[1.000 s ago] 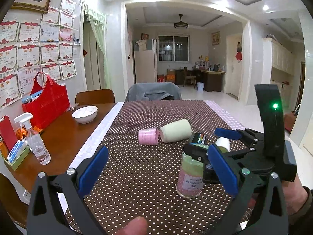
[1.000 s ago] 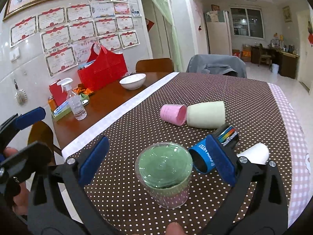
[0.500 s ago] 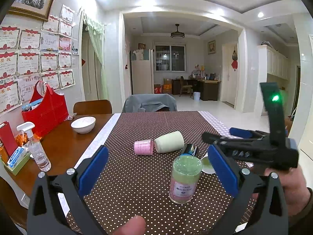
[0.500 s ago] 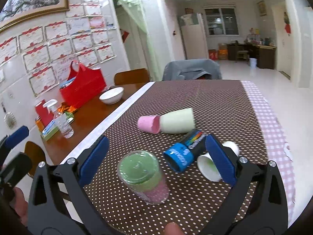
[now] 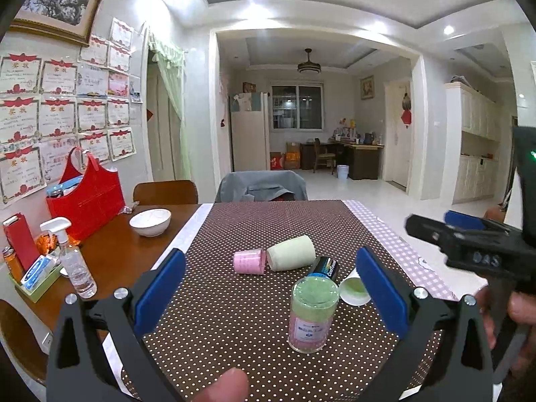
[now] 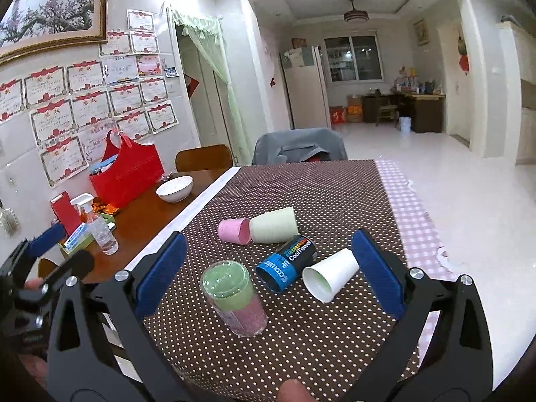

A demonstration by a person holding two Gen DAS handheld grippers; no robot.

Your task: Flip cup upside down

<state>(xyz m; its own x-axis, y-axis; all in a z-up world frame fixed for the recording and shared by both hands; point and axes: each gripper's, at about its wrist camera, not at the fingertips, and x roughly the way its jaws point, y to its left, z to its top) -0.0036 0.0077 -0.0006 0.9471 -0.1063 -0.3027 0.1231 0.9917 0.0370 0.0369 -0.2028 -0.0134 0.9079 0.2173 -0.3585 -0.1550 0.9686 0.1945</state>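
Note:
A clear cup with green top and pink lower part (image 5: 313, 315) stands upside down on the brown dotted tablecloth (image 5: 234, 318); it also shows in the right wrist view (image 6: 234, 298). My left gripper (image 5: 268, 296) is open and empty, held back from the cup. My right gripper (image 6: 268, 274) is open and empty, above and behind the cup. The right gripper's body shows at the right of the left wrist view (image 5: 475, 244).
A pink cup (image 6: 233, 231), a pale green cup (image 6: 274, 225), a blue and black cup (image 6: 286, 263) and a white cup (image 6: 330, 279) lie on their sides behind. A white bowl (image 5: 150, 222), spray bottle (image 5: 75, 268) and red bag (image 5: 85, 194) are at the left.
My right gripper has let go of the clear cup and pulled back and up to the right. My left gripper has also drawn back. The cup stands alone on the cloth.

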